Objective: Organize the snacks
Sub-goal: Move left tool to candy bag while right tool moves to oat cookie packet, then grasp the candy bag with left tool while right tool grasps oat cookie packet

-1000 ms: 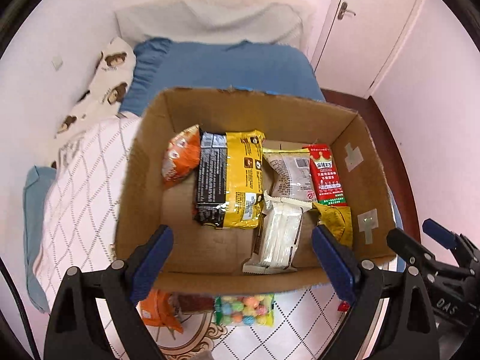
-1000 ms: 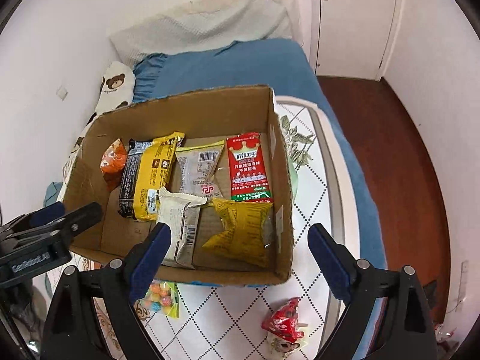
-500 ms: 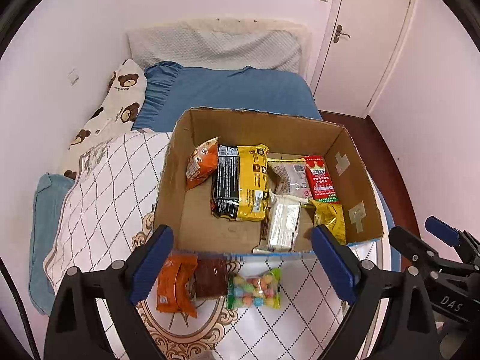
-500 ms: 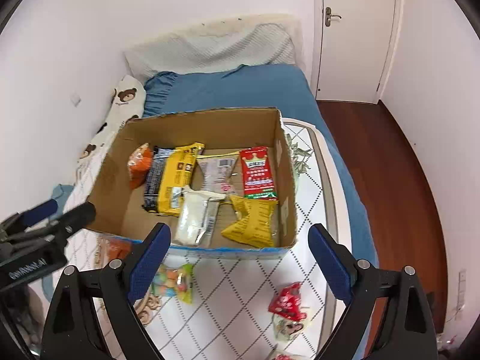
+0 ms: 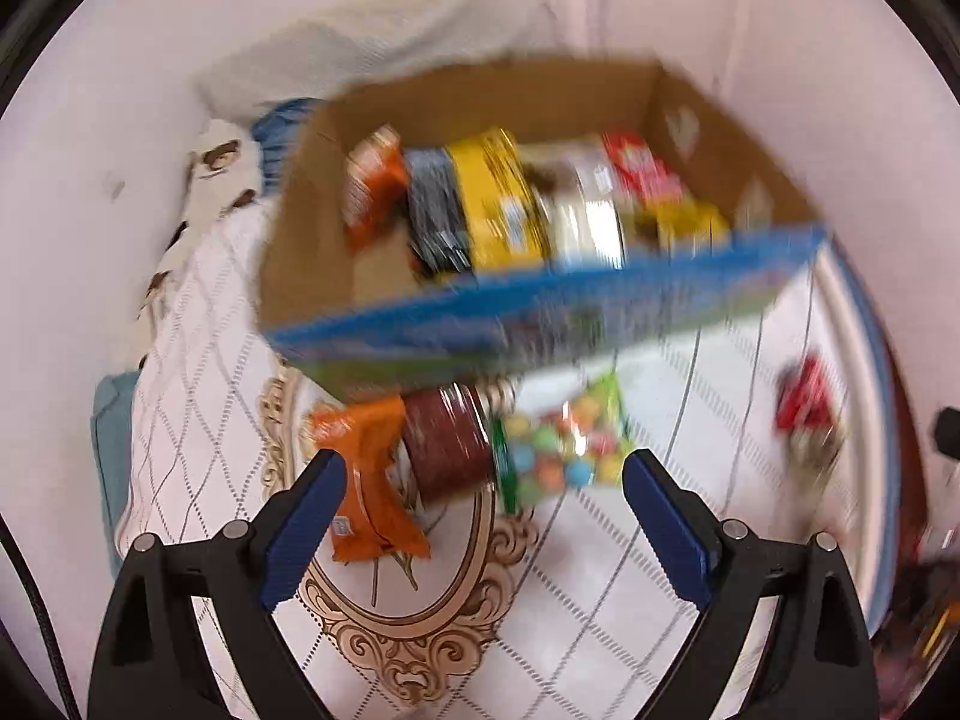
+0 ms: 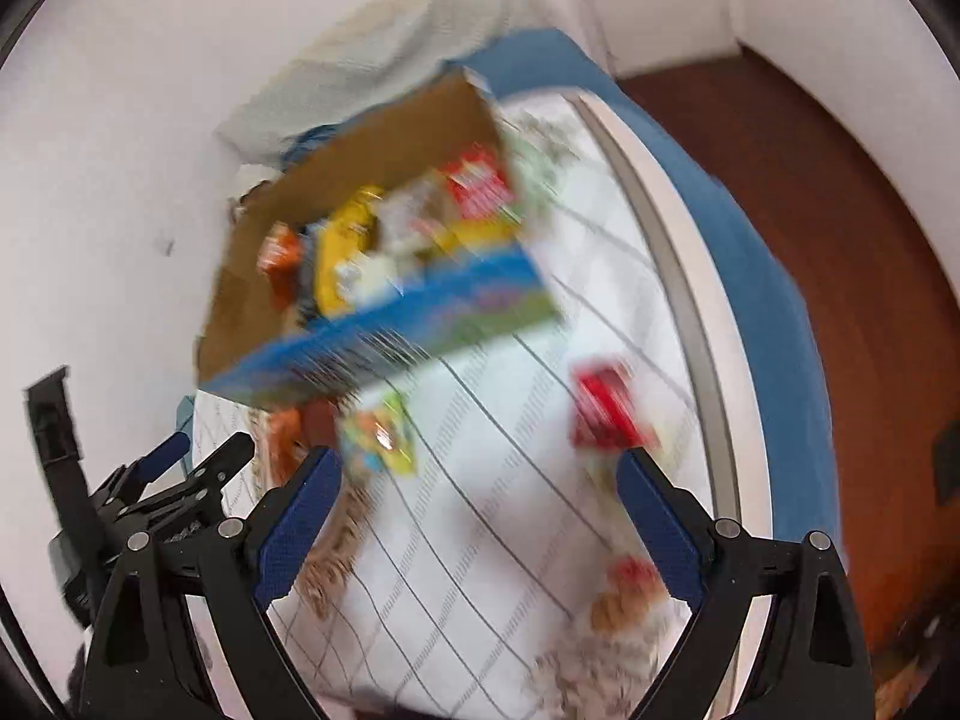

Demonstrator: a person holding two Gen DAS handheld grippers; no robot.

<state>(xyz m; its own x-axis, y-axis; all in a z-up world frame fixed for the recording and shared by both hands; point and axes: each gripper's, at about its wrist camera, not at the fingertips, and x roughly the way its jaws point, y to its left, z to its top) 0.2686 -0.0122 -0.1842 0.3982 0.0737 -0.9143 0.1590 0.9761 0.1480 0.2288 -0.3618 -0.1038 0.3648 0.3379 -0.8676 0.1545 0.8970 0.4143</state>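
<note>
The cardboard box [image 5: 480,102] sat on the patterned blanket [image 5: 600,600] already holding several packets, while an orange packet [image 5: 372,480], a brown packet [image 5: 447,444] and a bag of coloured candy [image 5: 558,450] lay loose just in front of it. The left gripper [image 5: 483,504] hung above these with its jaws wide and empty; the right gripper [image 6: 480,498] was likewise spread and empty near a red packet [image 6: 606,408]. The step looked like reaching for the next loose snack, which called for settling on one packet and closing on it.

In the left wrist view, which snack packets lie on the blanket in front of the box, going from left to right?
orange packet → dark brown packet → clear bag of coloured candy balls → red packet, which lies apart at the far right.
</note>
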